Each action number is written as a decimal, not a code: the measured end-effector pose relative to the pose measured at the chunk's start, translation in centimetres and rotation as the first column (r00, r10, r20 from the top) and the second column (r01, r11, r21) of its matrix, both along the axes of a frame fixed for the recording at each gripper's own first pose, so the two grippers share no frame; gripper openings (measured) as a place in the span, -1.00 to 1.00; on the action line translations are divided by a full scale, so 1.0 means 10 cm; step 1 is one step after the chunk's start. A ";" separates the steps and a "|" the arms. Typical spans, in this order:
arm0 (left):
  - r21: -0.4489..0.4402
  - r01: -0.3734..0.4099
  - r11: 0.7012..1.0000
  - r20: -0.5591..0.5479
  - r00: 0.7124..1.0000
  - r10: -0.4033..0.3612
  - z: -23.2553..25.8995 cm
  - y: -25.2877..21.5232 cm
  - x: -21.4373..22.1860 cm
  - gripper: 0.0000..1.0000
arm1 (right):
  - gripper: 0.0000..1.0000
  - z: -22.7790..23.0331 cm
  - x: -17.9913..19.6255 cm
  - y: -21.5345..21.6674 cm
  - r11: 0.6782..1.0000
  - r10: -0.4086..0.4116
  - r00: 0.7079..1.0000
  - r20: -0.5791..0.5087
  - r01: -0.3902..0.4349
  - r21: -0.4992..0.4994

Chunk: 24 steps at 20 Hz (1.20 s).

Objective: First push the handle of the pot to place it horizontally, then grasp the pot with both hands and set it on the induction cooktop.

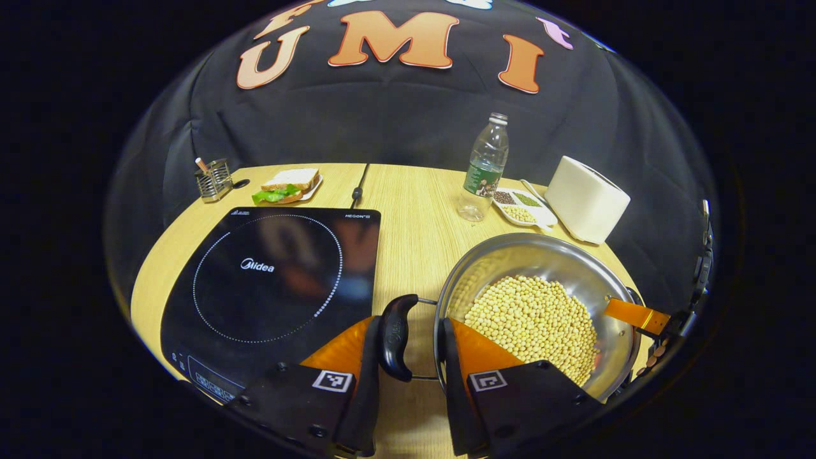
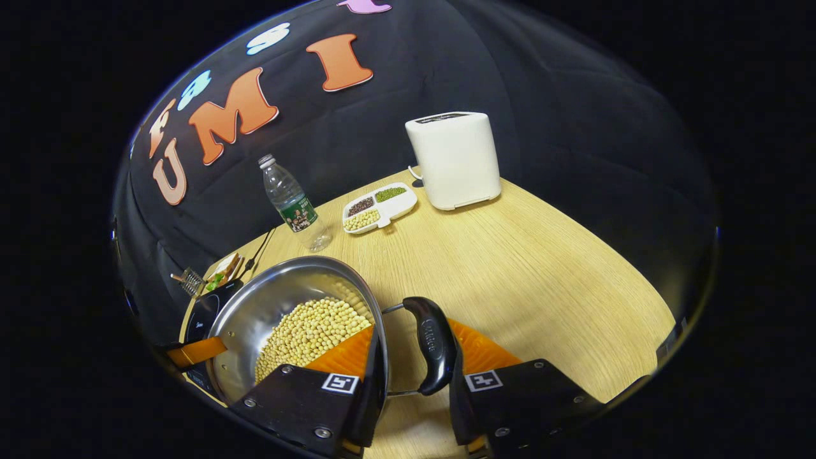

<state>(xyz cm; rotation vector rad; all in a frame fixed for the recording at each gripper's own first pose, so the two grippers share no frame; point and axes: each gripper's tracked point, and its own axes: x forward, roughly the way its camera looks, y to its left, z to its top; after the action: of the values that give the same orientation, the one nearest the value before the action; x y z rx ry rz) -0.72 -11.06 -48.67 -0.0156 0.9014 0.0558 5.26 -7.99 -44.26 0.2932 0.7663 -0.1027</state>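
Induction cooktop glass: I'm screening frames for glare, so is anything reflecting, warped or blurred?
Left gripper view: induction cooktop glass mirrors blurred orange shapes, no harsh glare; table edge bows with fisheye. Right gripper view: pot wall shines softly; focus sharp.

Bright, even overhead light, sharp focus, glare on the cooktop (image 1: 274, 280), fisheye-bent edges.

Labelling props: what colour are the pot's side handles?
Black grips on bare metal wire loops. The handle shows best in the right gripper view, on the steel pot.
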 end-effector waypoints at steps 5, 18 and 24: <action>0.010 0.010 1.000 0.019 1.000 -0.010 0.17 0.03 0.01 0.00 | -0.16 0.13 -0.01 0.05 1.000 -0.007 1.000 0.021 0.007 0.015; 0.014 0.011 1.000 0.073 0.997 -0.012 0.61 0.24 0.07 0.00 | -0.17 0.54 0.04 0.30 1.000 0.003 0.997 0.077 -0.004 0.021; 0.001 0.003 1.000 0.100 0.995 -0.003 0.83 0.38 0.14 0.06 | -0.08 0.77 0.07 0.44 1.000 0.012 0.995 0.100 -0.013 0.009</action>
<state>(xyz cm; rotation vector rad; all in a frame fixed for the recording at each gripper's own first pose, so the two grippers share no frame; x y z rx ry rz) 0.65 -7.29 -40.40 -0.0164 0.8012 0.0517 5.97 -3.55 -36.60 0.3006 0.6689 -0.0719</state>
